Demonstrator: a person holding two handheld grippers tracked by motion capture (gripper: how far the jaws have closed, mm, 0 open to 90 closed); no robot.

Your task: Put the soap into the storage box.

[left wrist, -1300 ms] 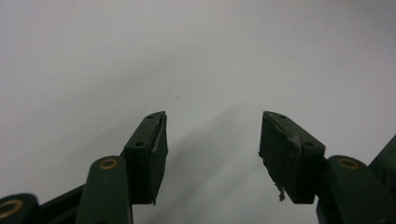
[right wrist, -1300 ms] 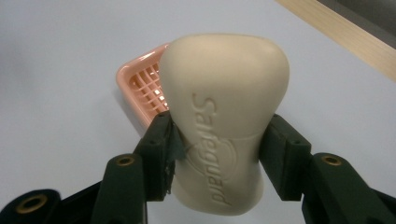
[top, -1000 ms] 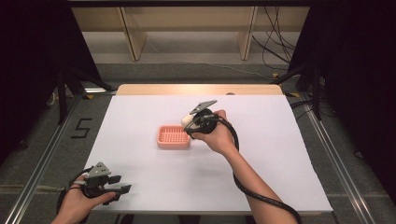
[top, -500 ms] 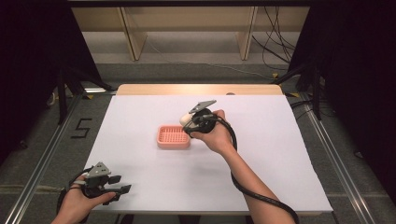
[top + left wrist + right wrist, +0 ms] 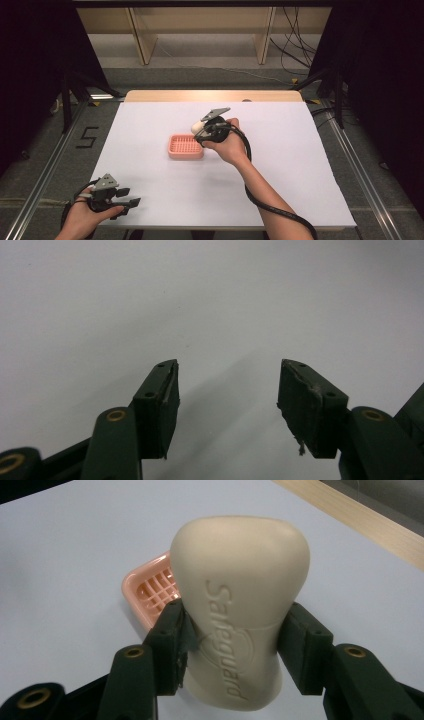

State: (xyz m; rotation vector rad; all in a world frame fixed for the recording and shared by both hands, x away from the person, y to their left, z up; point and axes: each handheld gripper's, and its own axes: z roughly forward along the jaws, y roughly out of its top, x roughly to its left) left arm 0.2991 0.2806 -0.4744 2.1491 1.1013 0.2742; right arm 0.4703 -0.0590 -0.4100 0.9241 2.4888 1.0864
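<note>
Your right gripper [image 5: 231, 630] clamps the cream soap bar [image 5: 240, 610] at its waist, just above the pink soap dish [image 5: 185, 146]. Lower it level and centred. Your left gripper [image 5: 131, 202] rests open, empty, near the tabletop [image 5: 300, 150] edge.

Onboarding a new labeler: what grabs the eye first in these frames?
The cream Safeguard soap bar, clamped at its waist in the right gripper and held above the white table. Just behind it sits a pink slatted soap dish near the table's middle. The left gripper rests open and empty at the near left corner.
</note>
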